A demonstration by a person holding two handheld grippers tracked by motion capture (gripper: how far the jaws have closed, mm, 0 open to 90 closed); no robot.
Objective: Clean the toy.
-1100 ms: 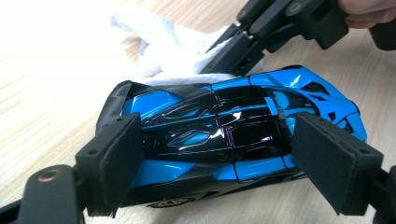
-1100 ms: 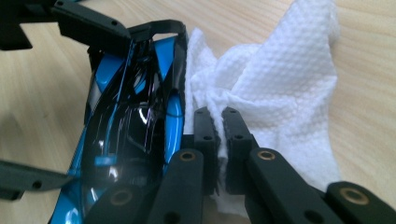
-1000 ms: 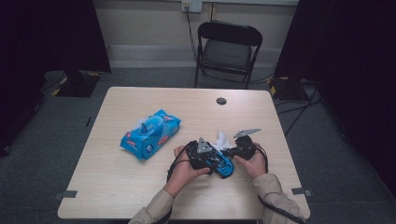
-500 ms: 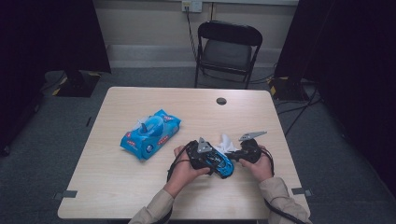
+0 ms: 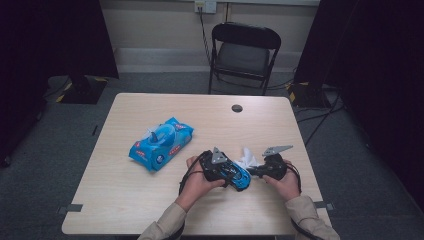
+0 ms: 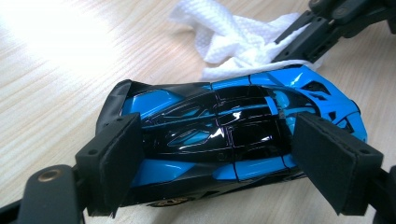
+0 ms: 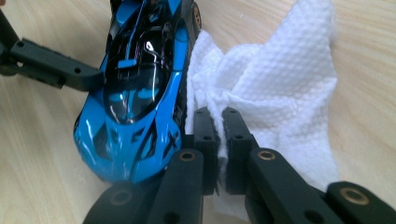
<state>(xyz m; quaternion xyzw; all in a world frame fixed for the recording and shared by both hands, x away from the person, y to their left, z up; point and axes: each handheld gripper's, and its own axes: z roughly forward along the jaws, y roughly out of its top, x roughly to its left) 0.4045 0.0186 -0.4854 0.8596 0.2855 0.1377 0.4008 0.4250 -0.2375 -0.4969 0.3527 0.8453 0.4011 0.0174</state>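
Both grippers are busy: my left gripper (image 6: 219, 154) clamps the blue toy car (image 6: 233, 135) across its body at the table's (image 5: 150, 210) near edge, and my right gripper (image 7: 222, 140) is pinched shut on the white wipe (image 7: 275, 98). Since a second ago the wipe has slid in against the car's side, so wiping seems under way. Behind sits the wipes pack (image 5: 161, 142).

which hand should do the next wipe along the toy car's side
Right. The right tongs are shut on the white wipe, which lies against the side of the blue toy car. The left tongs are clamped across the car, steadying it on the table.
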